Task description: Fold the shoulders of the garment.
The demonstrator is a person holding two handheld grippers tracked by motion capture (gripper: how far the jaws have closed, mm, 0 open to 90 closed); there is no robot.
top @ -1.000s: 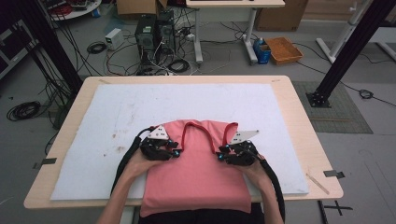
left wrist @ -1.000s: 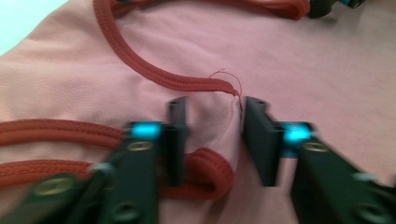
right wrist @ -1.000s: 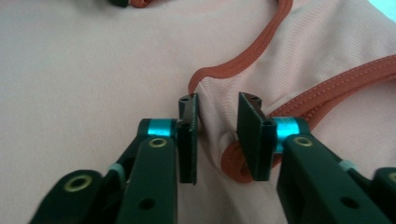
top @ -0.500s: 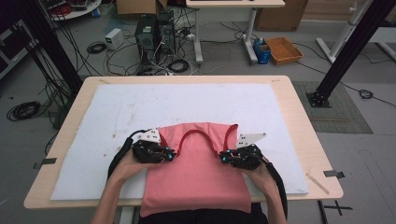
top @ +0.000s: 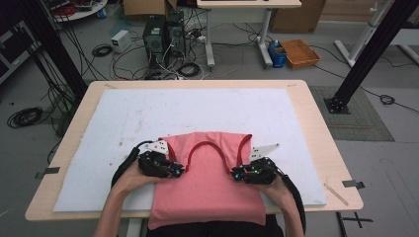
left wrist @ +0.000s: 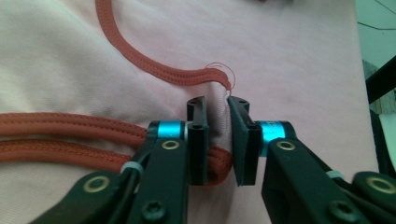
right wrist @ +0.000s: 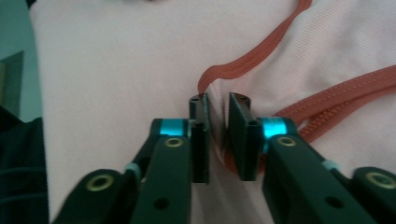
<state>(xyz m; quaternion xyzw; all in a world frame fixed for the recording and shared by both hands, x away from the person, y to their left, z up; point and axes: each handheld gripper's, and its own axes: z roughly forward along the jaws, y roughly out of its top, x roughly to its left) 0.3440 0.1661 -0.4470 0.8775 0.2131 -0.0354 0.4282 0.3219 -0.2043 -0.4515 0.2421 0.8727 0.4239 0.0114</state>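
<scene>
A pink sleeveless top (top: 207, 190) with red trim lies on the white mat (top: 197, 108), its lower hem hanging over the table's near edge. My left gripper (top: 175, 171) is at the top's left shoulder strap and my right gripper (top: 237, 174) at the right strap. In the left gripper view the jaws (left wrist: 217, 135) pinch a fold of pink cloth where the red trim (left wrist: 163, 72) ends. The right gripper view has the jaws (right wrist: 218, 135) closed on cloth beside the red trim (right wrist: 261, 51) in the same way.
The mat covers most of the wooden table (top: 316, 123). A thin wooden stick (top: 336, 193) lies near the table's right front corner. Beyond the table are computer towers (top: 163, 34), cables, an orange box (top: 300, 52) and black frame posts (top: 368, 54).
Both grippers have drawn a little toward the person with the straps, the left one also shifting outward. The top's far edge has come slightly nearer.
</scene>
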